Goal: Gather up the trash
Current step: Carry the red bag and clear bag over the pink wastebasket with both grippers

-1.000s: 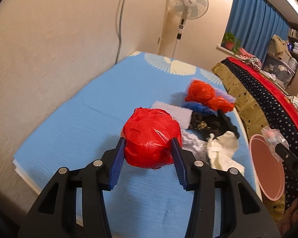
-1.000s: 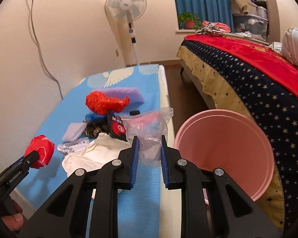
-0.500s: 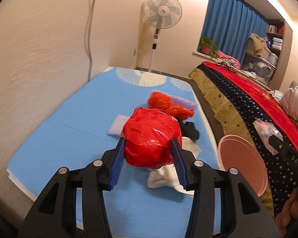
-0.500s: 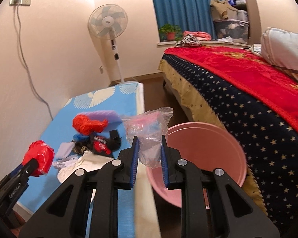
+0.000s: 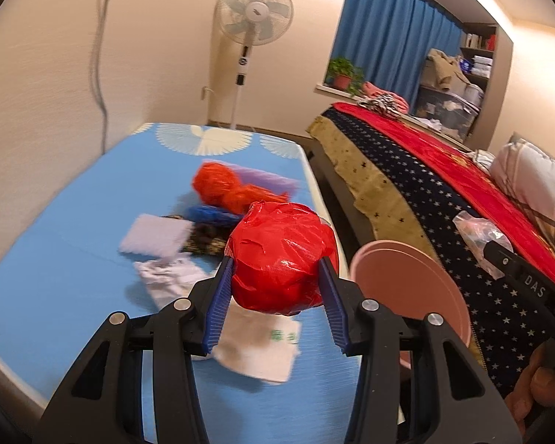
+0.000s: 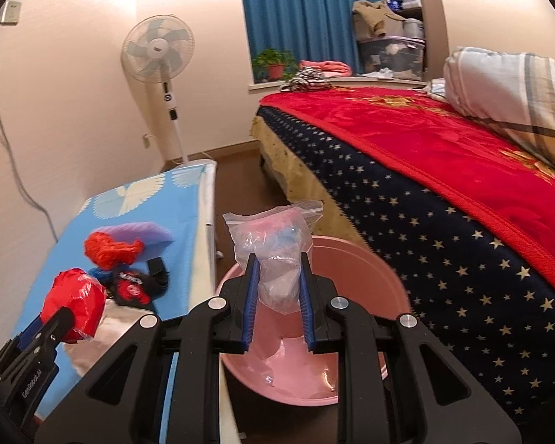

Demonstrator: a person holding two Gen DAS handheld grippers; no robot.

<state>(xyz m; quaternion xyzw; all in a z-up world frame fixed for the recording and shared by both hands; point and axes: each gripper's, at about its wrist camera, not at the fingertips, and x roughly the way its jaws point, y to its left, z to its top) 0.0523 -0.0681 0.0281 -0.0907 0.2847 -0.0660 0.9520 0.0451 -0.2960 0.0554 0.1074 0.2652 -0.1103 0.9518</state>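
Left gripper (image 5: 277, 285) pinches a red wad (image 5: 281, 255) at centre; right gripper (image 6: 277, 296) pinches a clear bag (image 6: 277, 259) over the pink bin (image 6: 370, 259).

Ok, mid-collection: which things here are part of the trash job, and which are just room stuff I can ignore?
Job:
- red plastic ball, clamped in left gripper
- clear zip bag, clamped in right gripper
- pink bin
- orange wad, white scraps, black wrapper on blue mat

Ignore:
- fan
- bed
- potted plant
- curtains
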